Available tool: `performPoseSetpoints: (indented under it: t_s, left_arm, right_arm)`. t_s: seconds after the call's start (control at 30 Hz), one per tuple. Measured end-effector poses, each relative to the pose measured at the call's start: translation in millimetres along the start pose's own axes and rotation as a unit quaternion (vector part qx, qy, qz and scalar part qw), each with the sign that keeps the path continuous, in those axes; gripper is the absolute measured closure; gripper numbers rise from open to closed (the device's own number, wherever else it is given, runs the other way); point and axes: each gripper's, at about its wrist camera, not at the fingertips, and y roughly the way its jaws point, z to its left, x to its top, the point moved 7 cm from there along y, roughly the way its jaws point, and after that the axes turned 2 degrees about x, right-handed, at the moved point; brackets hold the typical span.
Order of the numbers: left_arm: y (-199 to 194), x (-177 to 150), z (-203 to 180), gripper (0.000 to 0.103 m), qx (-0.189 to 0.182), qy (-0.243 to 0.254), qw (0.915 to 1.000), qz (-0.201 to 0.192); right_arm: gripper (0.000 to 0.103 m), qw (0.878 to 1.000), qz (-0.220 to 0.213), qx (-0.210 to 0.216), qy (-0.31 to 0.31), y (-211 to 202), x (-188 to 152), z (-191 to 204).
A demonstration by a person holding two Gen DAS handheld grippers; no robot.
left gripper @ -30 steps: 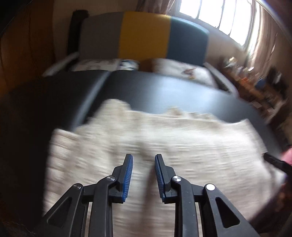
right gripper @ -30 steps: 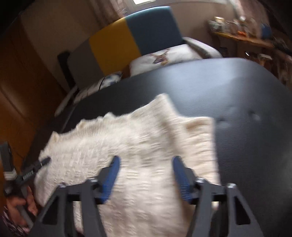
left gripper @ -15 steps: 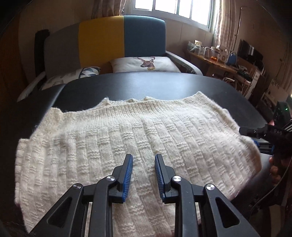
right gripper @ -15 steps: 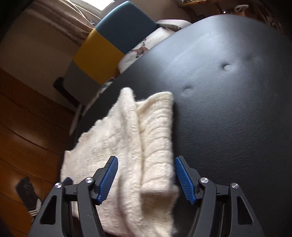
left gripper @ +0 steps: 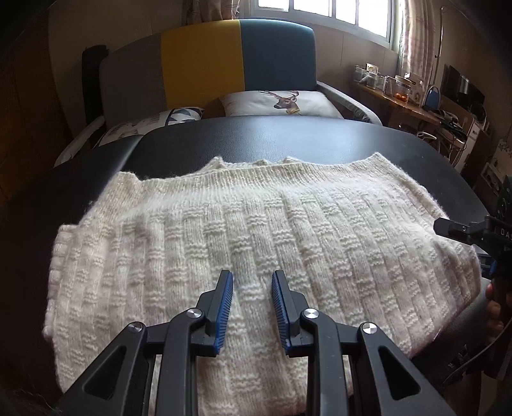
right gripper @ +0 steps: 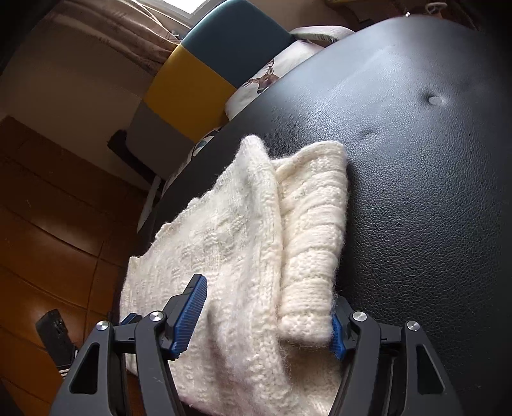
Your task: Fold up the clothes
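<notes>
Right gripper (right gripper: pixel 267 315) open astride sweater (right gripper: pixel 243 230) edge

A lived-in home room: at the top centre, a grey, yellow and blue sofa (left gripper: pixel 208 64) holds a deer-print cushion (left gripper: pixel 281 101); curtained windows (left gripper: pixel 336 9) sit upper right above a cluttered wooden sideboard (left gripper: pixel 403 104).

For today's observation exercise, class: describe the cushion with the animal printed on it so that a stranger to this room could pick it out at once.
Start at the sofa with the grey, yellow and teal back, behind the black padded table. On its seat, below the teal panel, lies the deer cushion. It is white with a stag's head and antlers, while the cushion beside it shows blue geometric shapes.
</notes>
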Motion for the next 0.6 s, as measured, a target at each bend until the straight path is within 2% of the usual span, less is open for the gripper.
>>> performPoseSetpoints:
  t_s: [0.17,0.2,0.27,0.3,0.33,0.6]
  left_arm:
    - [7.2,-9.9,1.3,0.078,-0.011,-0.010,0.9999,-0.005]
    - [8.0,-11.7,2.3,0.078,-0.016,-0.015,0.9997,-0.011]
    - [9.4,-14.0,3.8,0.077,-0.022,-0.020,0.9994,-0.020]
    - [9.8,-14.9,3.4,0.077,-0.021,-0.018,0.9993,-0.024]
    - [10.3,-15.7,3.0,0.077,-0.021,-0.017,0.9993,-0.027]
    - [15.7,-18.7,6.6,0.078,-0.041,-0.025,0.9985,-0.024]
  right_arm:
    - [0.035,1.000,-0.001,-0.001,0.004,2.0,0.0,-1.3]
    - [0.038,1.000,0.001,-0.004,0.003,1.7,-0.2,-1.9]
    - [0.052,1.000,0.003,-0.014,0.004,1.0,-0.8,-5.7]
    - [0.066,1.000,0.003,-0.019,0.006,0.5,-1.2,-8.2]
    - [0.070,1.000,0.003,-0.018,0.010,0.6,-1.7,-10.2]
    - [0.080,0.998,-0.002,0.026,0.059,-2.7,-0.4,-2.2]
